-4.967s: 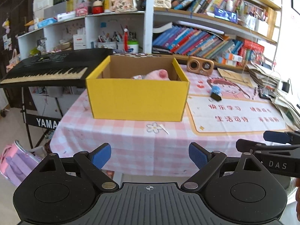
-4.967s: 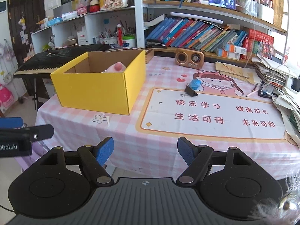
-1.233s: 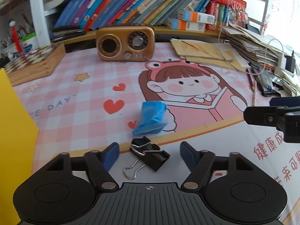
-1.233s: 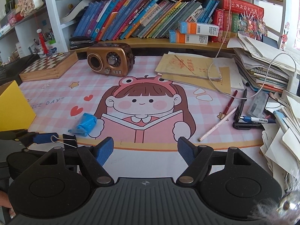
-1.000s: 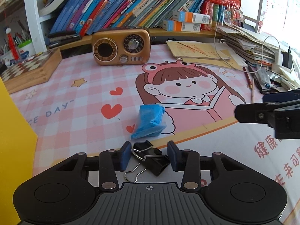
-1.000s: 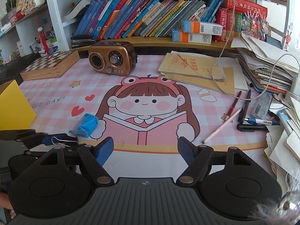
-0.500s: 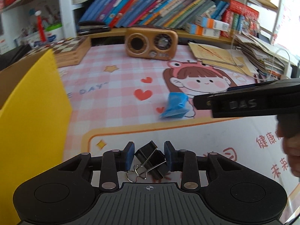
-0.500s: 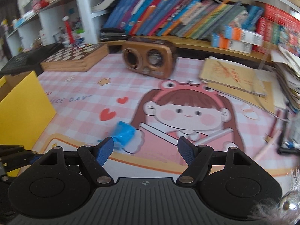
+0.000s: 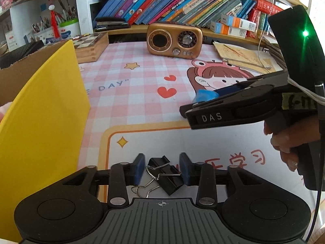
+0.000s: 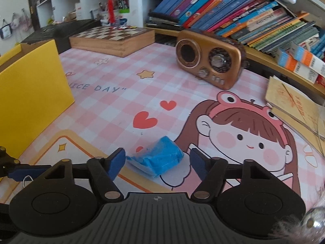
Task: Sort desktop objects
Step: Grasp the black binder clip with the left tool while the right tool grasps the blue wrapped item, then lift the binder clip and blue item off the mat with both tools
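A black binder clip [image 9: 165, 175] lies between the pads of my left gripper [image 9: 162, 170], just right of the yellow box [image 9: 40, 122]. The jaws are opening, and a thin gap shows at the left pad. In the right wrist view a crumpled blue packet [image 10: 156, 158] rests on the cartoon desk mat [image 10: 233, 142] between the fingers of my right gripper [image 10: 157, 163]. Those jaws are closing, but the right pad still stands clear of the packet. In the left wrist view the packet [image 9: 204, 95] shows between the right gripper's fingers [image 9: 213, 118].
A gold retro radio [image 9: 174, 40] and a wooden chessboard box [image 10: 111, 36] stand at the back, with rows of books on the shelf behind. Stacked papers [image 10: 294, 105] lie at the right. A person's hand [image 9: 290, 142] holds the right gripper's handle.
My left gripper shut on the clip and carried it left to beside the yellow box, and its jaws have now parted slightly. My right gripper dropped to the blue packet and narrowed around it.
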